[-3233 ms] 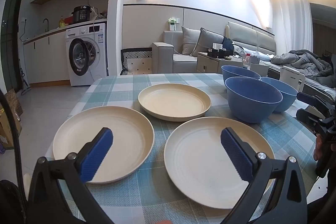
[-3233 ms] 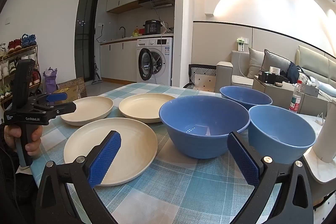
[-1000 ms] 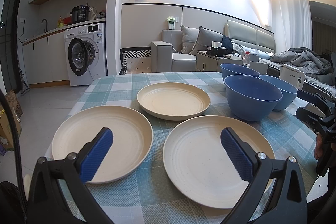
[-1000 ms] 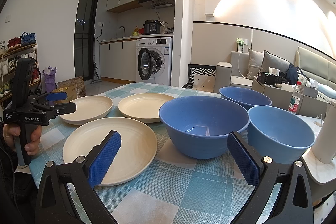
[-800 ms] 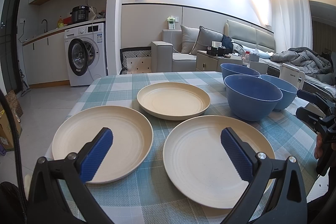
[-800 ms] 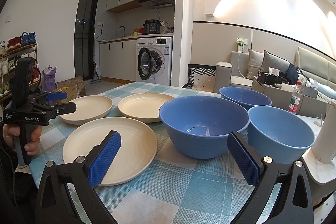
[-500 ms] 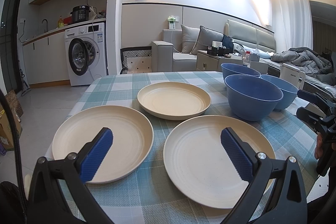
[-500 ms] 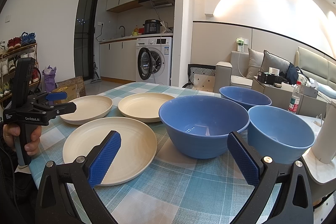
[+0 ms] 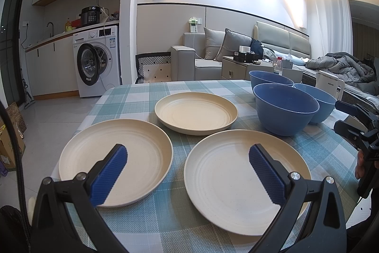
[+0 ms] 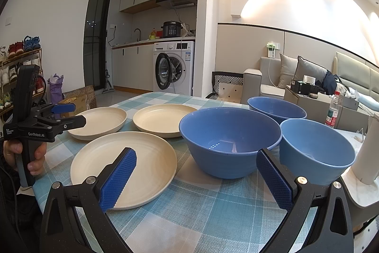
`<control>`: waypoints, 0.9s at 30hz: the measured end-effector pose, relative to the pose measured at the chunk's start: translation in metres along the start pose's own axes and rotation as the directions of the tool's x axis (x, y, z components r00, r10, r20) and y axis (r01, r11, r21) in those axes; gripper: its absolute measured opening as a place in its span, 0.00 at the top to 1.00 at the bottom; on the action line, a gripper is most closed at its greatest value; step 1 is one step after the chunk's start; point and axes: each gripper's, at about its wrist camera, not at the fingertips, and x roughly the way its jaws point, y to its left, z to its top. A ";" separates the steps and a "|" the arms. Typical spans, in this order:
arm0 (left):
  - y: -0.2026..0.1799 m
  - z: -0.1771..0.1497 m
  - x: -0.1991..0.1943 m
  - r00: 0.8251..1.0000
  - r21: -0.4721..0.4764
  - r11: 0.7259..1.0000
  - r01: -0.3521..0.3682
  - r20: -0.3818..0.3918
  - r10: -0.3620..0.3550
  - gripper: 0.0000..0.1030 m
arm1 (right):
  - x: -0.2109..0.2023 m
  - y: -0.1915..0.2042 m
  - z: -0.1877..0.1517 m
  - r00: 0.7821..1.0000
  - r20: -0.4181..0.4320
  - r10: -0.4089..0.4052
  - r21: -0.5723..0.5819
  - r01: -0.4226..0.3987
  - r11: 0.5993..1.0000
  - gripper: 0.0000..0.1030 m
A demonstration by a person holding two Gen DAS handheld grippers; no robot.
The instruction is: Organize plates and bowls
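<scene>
While both tools hover, left gripper [image 9: 188, 171] & right gripper [image 10: 195, 178] gape wide w/ nothing held. Three cream plates [image 9: 196, 116] lie separate left of the nearest blue bowl [image 10: 229, 140]; two more bowls [image 10: 316, 148] sit right/behind it. Nothing stacked yet; judging by that, all sorting remains.

Table [image 9: 132, 96], covered by a blue, teal and white checked tablecloth [image 10: 213, 210].

Directly on the cloth:
- 3 cream plates, each lying flat and apart from the others: near-left plate [image 9: 132, 151], near-right plate [image 9: 225, 179], far plate [image 9: 196, 112] set behind and between those 2.
- 3 blue bowls, upright and clustered close together to the right of the plates: front bowl [image 10: 227, 134] nearest the plates, rear bowl [image 10: 276, 108] behind it, lighter right bowl [image 10: 315, 146] beside it.
- 1 white object [image 10: 369, 153] at the right edge, only partly in view.
</scene>
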 end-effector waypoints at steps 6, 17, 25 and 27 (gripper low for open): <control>0.000 -0.001 0.000 1.000 -0.001 1.000 -0.002 -0.002 0.002 0.00 | 0.000 0.000 0.000 1.000 0.001 -0.001 0.000 0.001 1.000 0.00; 0.003 -0.001 -0.001 1.000 0.006 1.000 -0.006 0.004 0.006 0.00 | 0.000 -0.001 0.000 1.000 -0.001 -0.003 0.001 0.003 1.000 0.00; 0.004 0.000 -0.004 1.000 0.011 1.000 -0.027 -0.004 0.027 0.00 | -0.001 0.001 0.001 1.000 -0.020 -0.024 0.010 0.024 1.000 0.00; 0.006 0.000 -0.004 1.000 0.005 1.000 -0.022 -0.002 0.022 0.00 | 0.002 0.000 0.001 0.999 -0.022 -0.030 0.005 0.030 1.000 0.00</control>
